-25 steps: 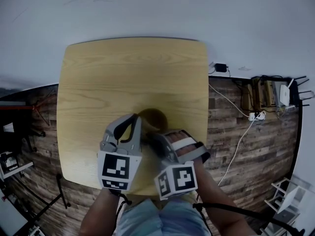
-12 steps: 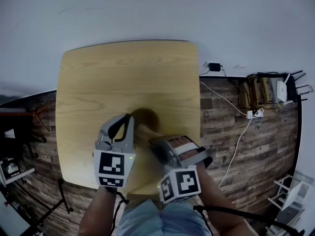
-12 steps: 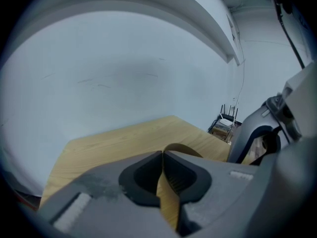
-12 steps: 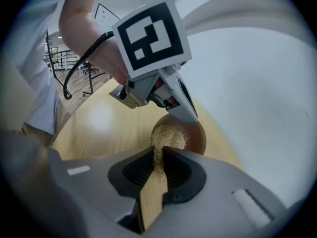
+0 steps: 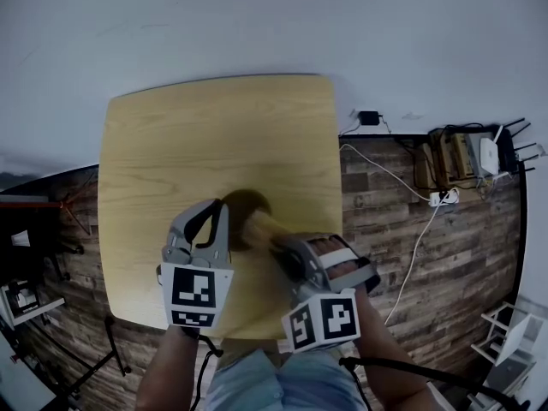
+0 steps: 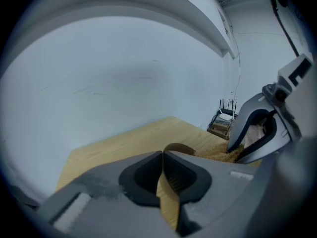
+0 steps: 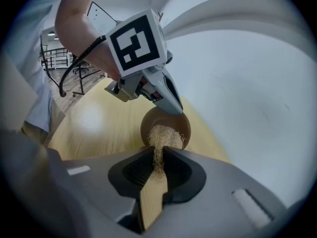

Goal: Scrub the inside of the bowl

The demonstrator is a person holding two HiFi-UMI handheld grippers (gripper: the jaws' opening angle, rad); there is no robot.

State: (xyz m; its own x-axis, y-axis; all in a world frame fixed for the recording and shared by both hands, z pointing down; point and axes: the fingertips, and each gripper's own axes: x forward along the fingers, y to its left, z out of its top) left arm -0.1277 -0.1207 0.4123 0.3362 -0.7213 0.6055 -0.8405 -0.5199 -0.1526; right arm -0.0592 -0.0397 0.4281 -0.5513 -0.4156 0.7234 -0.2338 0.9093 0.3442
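Observation:
A small brown bowl (image 5: pixel 242 204) sits on the light wooden table (image 5: pixel 197 135), near its front middle. My left gripper (image 5: pixel 223 218) is shut on the bowl's left rim; in the left gripper view the thin bowl wall (image 6: pixel 167 185) stands between the shut jaws of this gripper (image 6: pixel 162 156). My right gripper (image 5: pixel 280 244) is shut on a tan fibrous scrubber (image 5: pixel 262 224). In the right gripper view the scrubber (image 7: pixel 162 137) reaches from my right gripper (image 7: pixel 158 153) into the bowl (image 7: pixel 173 123), and the left gripper (image 7: pixel 171 100) pinches its far rim.
The table stands against a pale wall (image 5: pixel 257 24). Dark plank floor (image 5: pixel 428 255) lies to the right, with a white cable, a power strip (image 5: pixel 445 199) and a router (image 5: pixel 495 157) on a low stand. The table's front edge (image 5: pixel 248 332) is just under my grippers.
My right gripper has drawn slightly back and to the right, and more of the scrubber shows at the bowl's near rim. The left gripper keeps its hold on the bowl.

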